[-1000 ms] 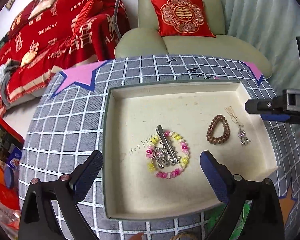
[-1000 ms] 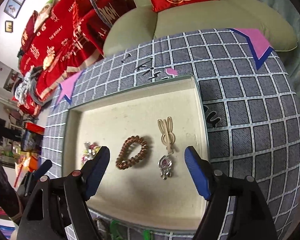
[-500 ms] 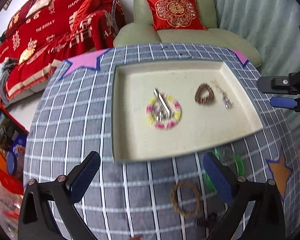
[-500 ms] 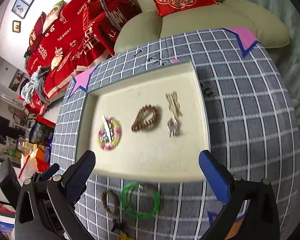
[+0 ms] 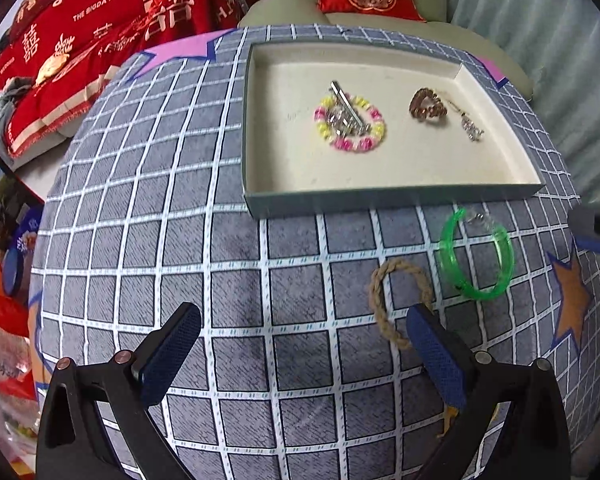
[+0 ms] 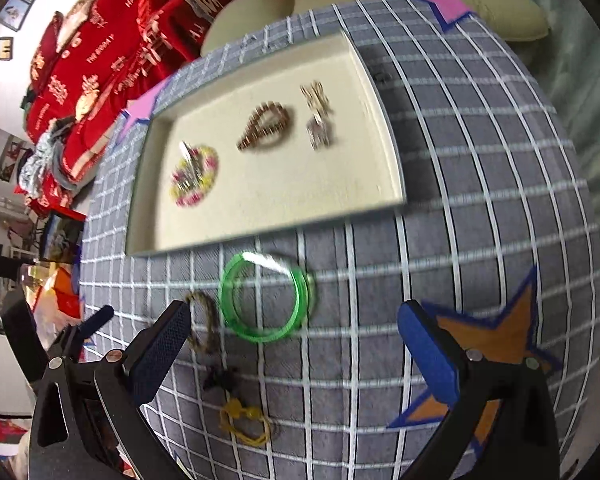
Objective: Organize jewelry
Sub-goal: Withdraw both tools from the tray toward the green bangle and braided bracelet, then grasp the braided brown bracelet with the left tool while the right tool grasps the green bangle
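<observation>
Both-handed, both empty: my left gripper [image 5: 303, 350] has its blue pads spread wide over bare checked cloth, nothing between them, and my right gripper [image 6: 294, 344] is just as wide and grips nothing. Braided rope bracelet [image 5: 396, 304] lies on the cloth just ahead of my left gripper's right-hand pad, its near end partly hidden behind that pad. Green bangle [image 6: 264, 298] lies flat just ahead of my right gripper, nearer its left-hand pad, and beside the rope bracelet. Closer to me in the right wrist view: a small dark piece [image 6: 220, 378] and a yellow cord loop [image 6: 246, 424], blurred, details unclear. Beyond the loose pieces sits the cream tray [image 5: 396, 196], its near wall close to the bangle. Inside it: pink-and-yellow bead bracelet [image 5: 350, 128] with silver clips [image 5: 346, 110] lying across it; to its right a brown coil band [image 5: 426, 106]; beside that a gold-and-silver charm [image 5: 468, 124]. Grey checked tablecloth [image 5: 180, 200] under all, orange star patch [image 6: 496, 336] by my right gripper. Red bedding [image 5: 80, 32] and a sofa lie past the table.
</observation>
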### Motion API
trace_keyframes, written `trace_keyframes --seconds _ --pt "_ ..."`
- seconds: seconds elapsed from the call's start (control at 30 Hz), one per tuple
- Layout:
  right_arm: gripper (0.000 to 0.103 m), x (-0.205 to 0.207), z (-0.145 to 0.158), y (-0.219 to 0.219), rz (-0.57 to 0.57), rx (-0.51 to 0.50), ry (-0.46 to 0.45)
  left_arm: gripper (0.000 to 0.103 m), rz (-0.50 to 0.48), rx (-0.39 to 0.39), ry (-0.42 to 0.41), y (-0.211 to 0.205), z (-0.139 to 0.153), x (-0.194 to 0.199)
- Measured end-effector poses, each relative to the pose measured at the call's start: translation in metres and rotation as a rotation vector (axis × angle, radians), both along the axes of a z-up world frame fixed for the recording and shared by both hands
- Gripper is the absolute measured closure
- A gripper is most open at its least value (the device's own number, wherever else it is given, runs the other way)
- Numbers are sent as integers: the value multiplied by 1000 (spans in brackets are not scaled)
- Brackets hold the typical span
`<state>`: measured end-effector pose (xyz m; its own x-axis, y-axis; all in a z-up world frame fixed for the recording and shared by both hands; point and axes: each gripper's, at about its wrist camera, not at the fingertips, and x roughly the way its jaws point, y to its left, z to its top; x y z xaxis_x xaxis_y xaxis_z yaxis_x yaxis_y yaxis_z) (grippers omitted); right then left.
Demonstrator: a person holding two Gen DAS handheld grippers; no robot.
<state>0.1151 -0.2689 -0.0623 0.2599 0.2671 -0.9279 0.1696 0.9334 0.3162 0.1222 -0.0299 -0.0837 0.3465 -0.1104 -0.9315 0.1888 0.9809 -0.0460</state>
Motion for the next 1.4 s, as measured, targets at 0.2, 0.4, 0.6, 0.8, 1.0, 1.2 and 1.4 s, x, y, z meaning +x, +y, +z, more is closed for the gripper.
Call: trace_keyframes --seconds 0.2,0.4,0.6,0.8,1.0,1.2,1.4 --pt "0 -12 -14 7 -6 -52 54 0 -24 -6 22 -5 -10 -1" --pt "0 -16 -25 7 -22 -81 86 0 -35 -6 31 -14 -17 2" --pt "0 -3 -32 12 -8 -140 90 0 -28 9 41 -17 -25 7" --pt "1 13 -43 23 22 -187 108 0 -25 32 47 -20 -31 11" --pt "15 23 -49 34 44 -245 126 0 -18 35 56 -21 -36 9" --pt "33 35 -51 57 108 -330 120 0 -28 35 59 -24 -36 7" --pt "56 44 -54 89 152 -353 104 2 -70 35 51 -36 -32 3"
